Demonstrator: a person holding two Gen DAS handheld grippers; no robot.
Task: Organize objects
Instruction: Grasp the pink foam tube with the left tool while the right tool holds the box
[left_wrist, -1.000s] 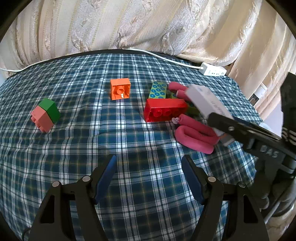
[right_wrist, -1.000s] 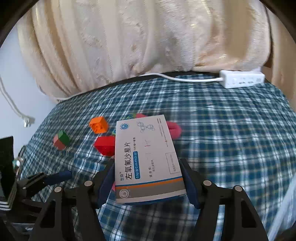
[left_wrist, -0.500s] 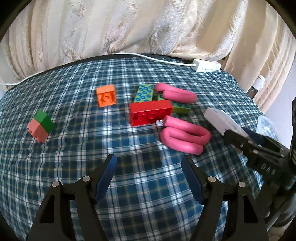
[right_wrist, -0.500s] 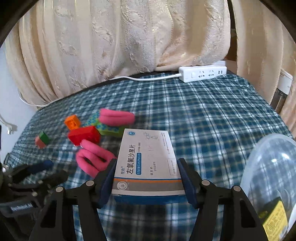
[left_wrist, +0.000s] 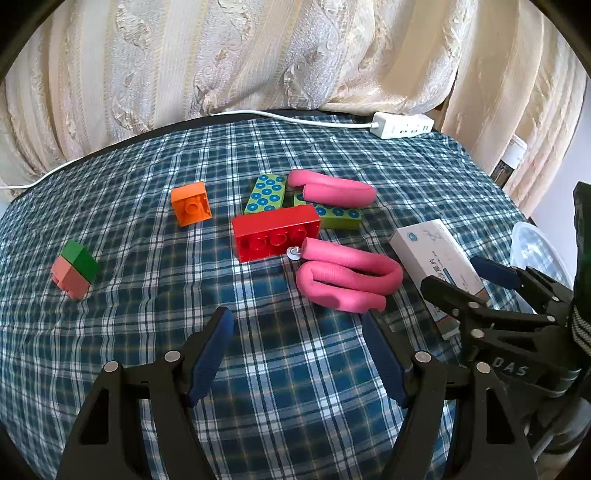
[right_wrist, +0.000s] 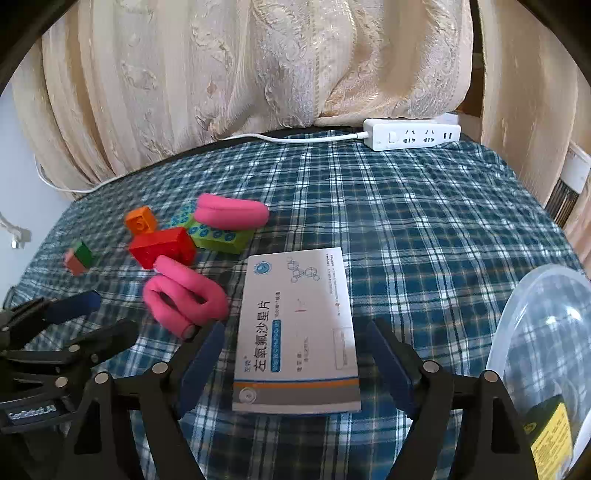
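Observation:
A white medicine box (right_wrist: 299, 332) lies flat on the plaid cloth between the open fingers of my right gripper (right_wrist: 295, 354), with gaps on both sides; it also shows in the left wrist view (left_wrist: 432, 258). My left gripper (left_wrist: 297, 343) is open and empty above bare cloth. Ahead of it lie a red brick (left_wrist: 275, 236), two green dotted bricks (left_wrist: 266, 192), an orange brick (left_wrist: 191, 203), a pink-and-green block (left_wrist: 74, 267) and two pink foam rollers (left_wrist: 347, 277) (left_wrist: 332, 188).
A clear plastic container (right_wrist: 543, 350) stands at the right edge of the table, with a yellow label inside. A white power strip (right_wrist: 412, 133) and its cable lie at the far edge below the cream curtain (right_wrist: 258, 66).
My right gripper carried the box rightward and down to the cloth, then opened and let it go. My left gripper stayed open and shifted slightly.

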